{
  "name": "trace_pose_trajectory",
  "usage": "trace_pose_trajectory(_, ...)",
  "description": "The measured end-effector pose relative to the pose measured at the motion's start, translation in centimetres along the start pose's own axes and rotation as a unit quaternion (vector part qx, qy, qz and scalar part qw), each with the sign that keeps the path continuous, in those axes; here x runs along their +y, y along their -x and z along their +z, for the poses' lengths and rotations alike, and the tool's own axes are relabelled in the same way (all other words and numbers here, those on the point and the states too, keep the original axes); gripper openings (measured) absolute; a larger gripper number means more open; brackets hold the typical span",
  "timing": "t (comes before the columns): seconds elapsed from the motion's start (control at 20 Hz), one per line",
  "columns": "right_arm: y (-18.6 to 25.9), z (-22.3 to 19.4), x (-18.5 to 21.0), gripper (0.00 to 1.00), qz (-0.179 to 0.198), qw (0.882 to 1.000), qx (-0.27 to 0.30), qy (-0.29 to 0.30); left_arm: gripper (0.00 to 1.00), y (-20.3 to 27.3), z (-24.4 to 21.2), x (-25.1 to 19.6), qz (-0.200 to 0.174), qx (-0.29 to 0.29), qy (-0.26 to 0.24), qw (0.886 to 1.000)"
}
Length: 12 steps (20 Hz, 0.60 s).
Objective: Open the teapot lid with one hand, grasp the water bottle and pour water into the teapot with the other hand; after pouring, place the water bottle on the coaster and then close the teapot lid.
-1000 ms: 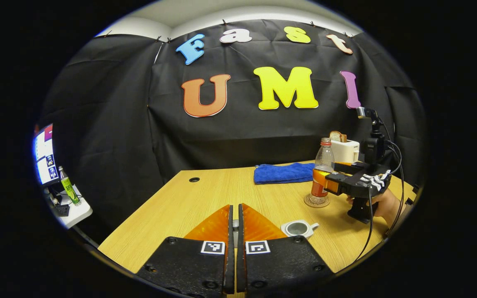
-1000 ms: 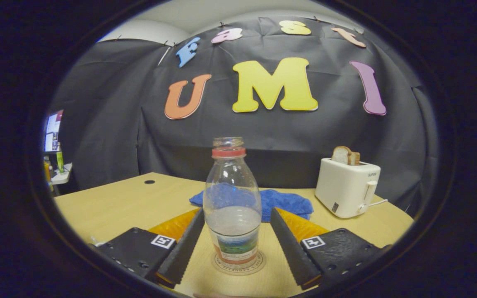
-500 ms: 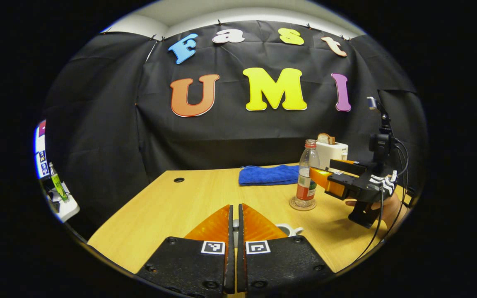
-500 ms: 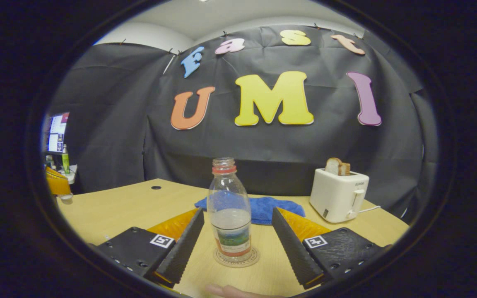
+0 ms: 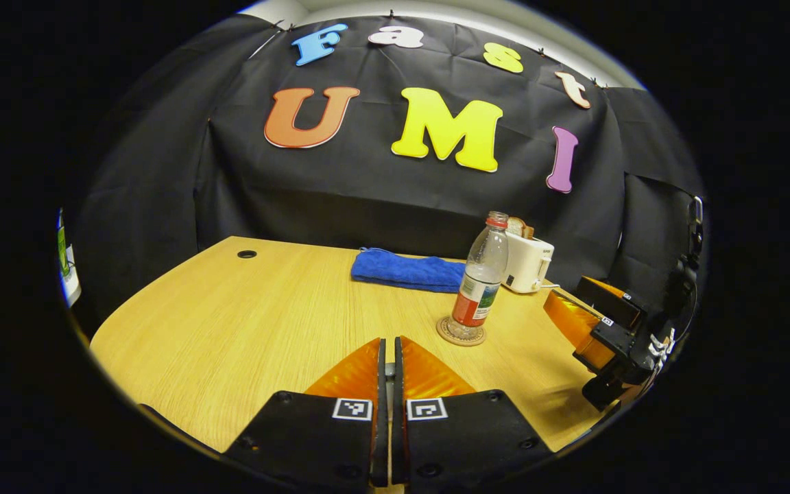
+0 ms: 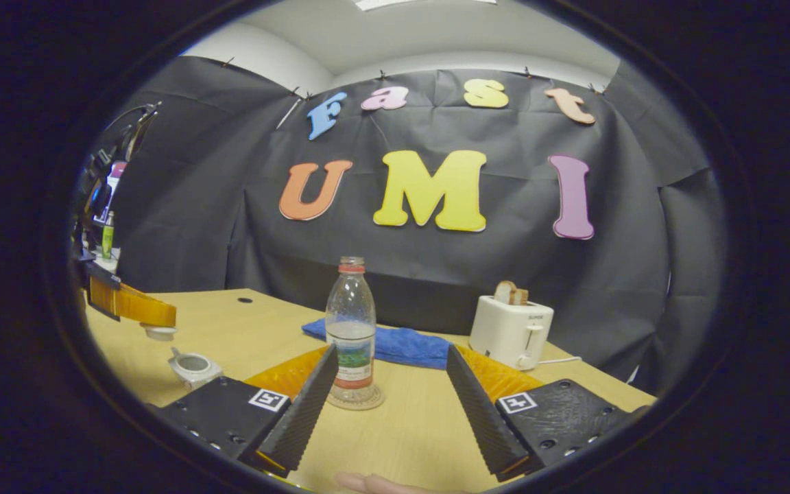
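Nearest in the right gripper view, the right gripper (image 6: 389, 401) has its fingers spread wide with nothing between them, and the water bottle (image 6: 351, 329) stands clear beyond the tips. A release stance, by my reading: bottle set down, jaws apart so nothing tips it. The bottle stands upright on the round coaster (image 6: 356, 398), some water showing in its lower half, and that's exactly where the task wants it after pouring.

Off to the side of that view sits the small white teapot (image 6: 193, 366), mouth open, no lid on it. Right above it hangs the left gripper (image 6: 136, 307), with a small pale disc under its tip. That's most likely the lid (image 6: 160, 333), though it's tiny here and I wouldn't swear to it. In the left gripper view its own fingers (image 5: 366, 374) are pressed together, a sliver of something pale caught in the seam.

So the lid looks poised over the pot for closing, the one step left.

Farther back: a folded blue towel (image 6: 395, 343), then a white toaster (image 6: 511, 332) with bread in its slot.
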State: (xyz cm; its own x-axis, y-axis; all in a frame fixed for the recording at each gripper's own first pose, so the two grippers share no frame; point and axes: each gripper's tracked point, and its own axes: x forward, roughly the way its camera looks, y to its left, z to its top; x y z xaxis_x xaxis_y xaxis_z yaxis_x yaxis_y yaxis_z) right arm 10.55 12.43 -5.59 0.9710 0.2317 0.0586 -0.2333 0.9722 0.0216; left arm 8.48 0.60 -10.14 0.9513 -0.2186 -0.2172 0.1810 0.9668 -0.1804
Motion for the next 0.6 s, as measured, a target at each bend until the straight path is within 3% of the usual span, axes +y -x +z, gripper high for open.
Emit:
trace_pose_trajectory(0.2,2.1,-0.1,-0.4,0.95,-0.001,1.000,-0.007,-0.022,0.05,-1.6,-0.8,-1.6,-0.031,0.010,0.034,0.999)
trace_pose_trajectory(0.6,5.5,1.4,-1.1,0.98,-0.006,0.999,-0.051,0.008,0.05,-3.4,-2.4,-1.1,-0.025,0.024,0.042,0.999)
